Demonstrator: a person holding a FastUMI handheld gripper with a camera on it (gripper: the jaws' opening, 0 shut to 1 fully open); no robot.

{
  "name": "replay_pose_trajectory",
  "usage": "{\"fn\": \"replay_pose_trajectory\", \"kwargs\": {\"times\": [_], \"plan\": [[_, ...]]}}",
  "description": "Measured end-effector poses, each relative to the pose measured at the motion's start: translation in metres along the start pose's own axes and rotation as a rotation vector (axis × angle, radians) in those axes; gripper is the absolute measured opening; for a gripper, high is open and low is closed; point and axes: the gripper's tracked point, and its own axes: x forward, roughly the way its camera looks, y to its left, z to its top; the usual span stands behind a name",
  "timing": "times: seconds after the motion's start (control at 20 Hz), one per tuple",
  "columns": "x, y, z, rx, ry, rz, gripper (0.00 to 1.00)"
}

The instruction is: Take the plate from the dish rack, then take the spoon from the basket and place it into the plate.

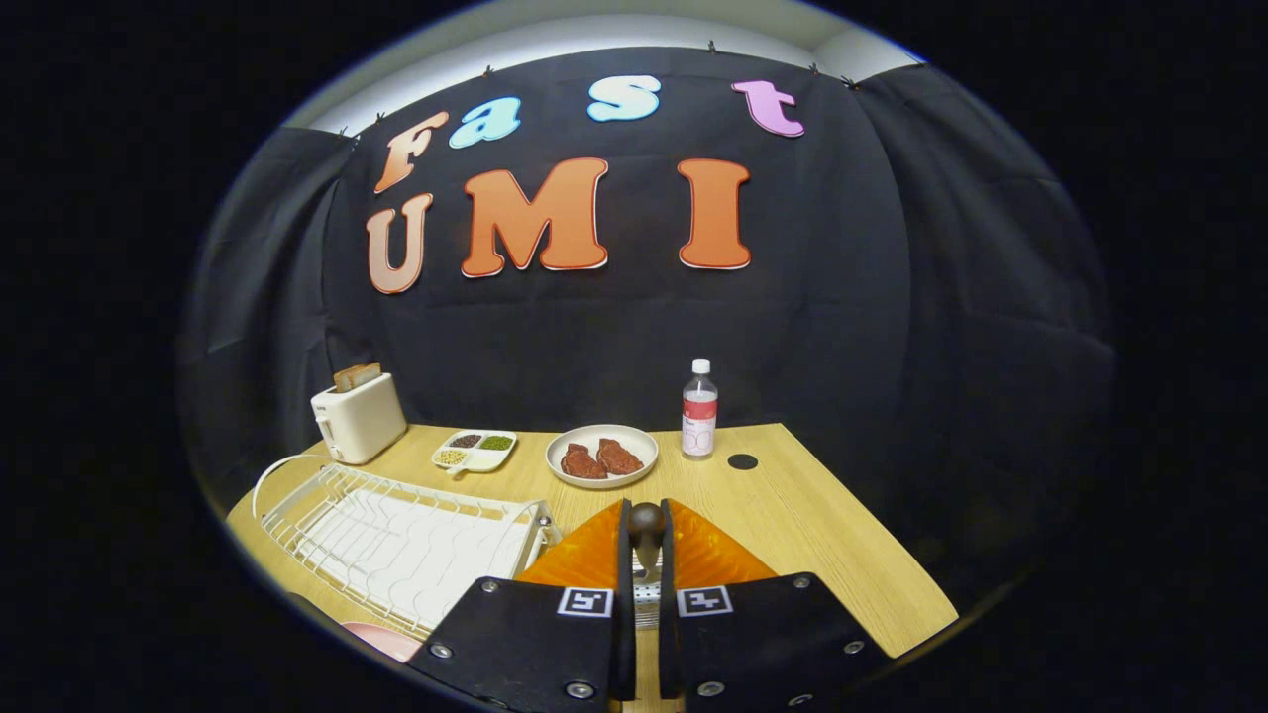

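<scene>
Gripper (646, 540) fingers are nearly together, clamped on the spoon (647, 523) — its dark rounded handle end sticks up between the fingertips, lower centre of the frame. Both fingers press on it from either side. Below the handle, in the narrow gap between the fingers, a perforated metal piece shows (646, 592) — likely the basket, can't tell for sure.

Dish rack (396, 540), white wire, sits lower left, just beside the left finger, on the wooden table (822, 535). A pink rim (381, 639) peeks out at the bottom left, below the rack — could be the plate, too little visible to confirm.

Beyond the fingers, mid-frame: a white bowl (601, 456) with two pieces of meat, straight ahead. Left of it a divided snack tray (475, 450); further left a white toaster (358, 417) with bread in the slot. Right of the bowl, a water bottle (698, 410) standing upright, with a small dark round spot (742, 461) on the table near it.
</scene>
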Motion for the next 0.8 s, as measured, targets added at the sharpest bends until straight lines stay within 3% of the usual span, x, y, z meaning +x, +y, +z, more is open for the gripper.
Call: {"fn": "replay_pose_trajectory", "kwargs": {"times": [0.25, 0.55, 0.8], "plan": [[-0.029, 0.020, 0.031, -0.001, -0.066, 0.070, 0.09], [-0.062, 0.038, 0.042, -0.002, -0.082, 0.133, 0.09], [-0.090, 0.071, 0.037, -0.029, -0.089, 0.236, 0.09]]}}
